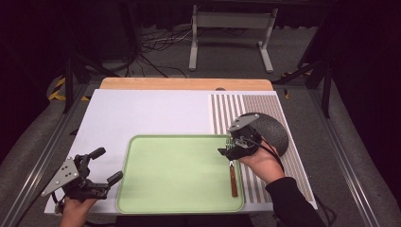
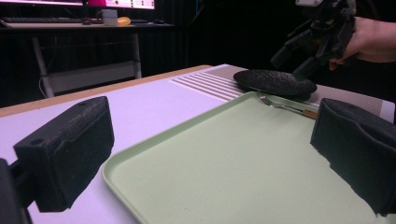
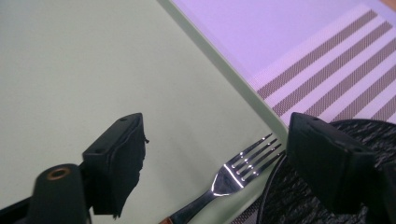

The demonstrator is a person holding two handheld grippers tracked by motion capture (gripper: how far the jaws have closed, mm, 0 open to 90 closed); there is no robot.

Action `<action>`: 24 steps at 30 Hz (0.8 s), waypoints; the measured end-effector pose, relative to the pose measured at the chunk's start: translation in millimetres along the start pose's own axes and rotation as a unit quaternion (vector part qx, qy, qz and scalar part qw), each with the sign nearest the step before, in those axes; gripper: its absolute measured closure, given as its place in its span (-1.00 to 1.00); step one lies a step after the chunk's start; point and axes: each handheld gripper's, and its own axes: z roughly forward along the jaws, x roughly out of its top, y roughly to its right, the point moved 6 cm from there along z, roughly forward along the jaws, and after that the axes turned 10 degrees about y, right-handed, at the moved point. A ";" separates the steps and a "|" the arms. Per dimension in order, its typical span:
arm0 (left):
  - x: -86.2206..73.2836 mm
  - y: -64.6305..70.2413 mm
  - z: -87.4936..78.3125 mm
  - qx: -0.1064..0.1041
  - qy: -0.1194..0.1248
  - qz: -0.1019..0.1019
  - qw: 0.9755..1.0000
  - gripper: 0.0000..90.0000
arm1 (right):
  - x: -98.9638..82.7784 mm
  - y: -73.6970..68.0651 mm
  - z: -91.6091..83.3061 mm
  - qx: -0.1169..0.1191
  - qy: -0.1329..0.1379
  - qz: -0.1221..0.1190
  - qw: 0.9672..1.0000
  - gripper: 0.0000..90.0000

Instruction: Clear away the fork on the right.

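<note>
A pale green tray (image 1: 175, 170) lies at the front middle of the white table. A fork (image 1: 233, 178) with a brown handle rests along the tray's right side, tines pointing away from me. My right gripper (image 1: 227, 146) hovers open over the tines; in the right gripper view the fork (image 3: 233, 172) shines between the two spread pads of that gripper (image 3: 215, 126). A dark textured plate (image 1: 272, 130) sits just right of the tray on the mat. My left gripper (image 1: 110, 163) is open beside the tray's left edge, nothing between its fingers (image 2: 65, 154).
A striped placemat (image 1: 265, 106) covers the table's right part under the plate (image 2: 275, 83). A wooden strip (image 1: 184, 83) runs along the far edge. Beyond the table stand a metal frame (image 1: 231, 28) and loose cables on the floor.
</note>
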 end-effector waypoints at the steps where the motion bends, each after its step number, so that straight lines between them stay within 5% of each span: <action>1: 0.0 0.1 0.0 0.000 0.000 0.001 1.000 -1.00 | 0.6 -0.2 -2.1 -0.003 0.006 -0.004 1.000 -0.68; 8: -0.2 0.4 0.3 0.000 -0.002 0.003 1.000 -1.00 | 0.2 -2.5 -22.0 -0.006 0.071 -0.004 0.997 -0.86; 14: -0.5 -0.1 0.1 0.003 -0.002 0.002 1.000 -1.00 | -5.5 -2.4 -40.6 -0.011 0.132 -0.013 0.991 -0.94; 16: -0.4 -0.2 -0.2 0.003 -0.002 0.003 1.000 -1.00 | -15.5 -1.3 -54.8 -0.020 0.175 -0.015 0.984 -0.94; 19: -0.5 0.0 -0.3 0.004 -0.002 0.001 1.000 -1.00 | -29.6 1.2 -66.5 -0.031 0.208 -0.008 0.978 -0.95; 20: -0.5 0.0 -0.3 0.004 -0.002 0.001 1.000 -1.00 | -29.6 1.2 -66.5 -0.031 0.208 -0.008 0.978 -0.95; 24: -0.6 -0.5 -0.5 0.007 -0.001 0.003 1.000 -1.00 | -63.8 10.1 -83.7 -0.058 0.266 0.014 0.962 -0.97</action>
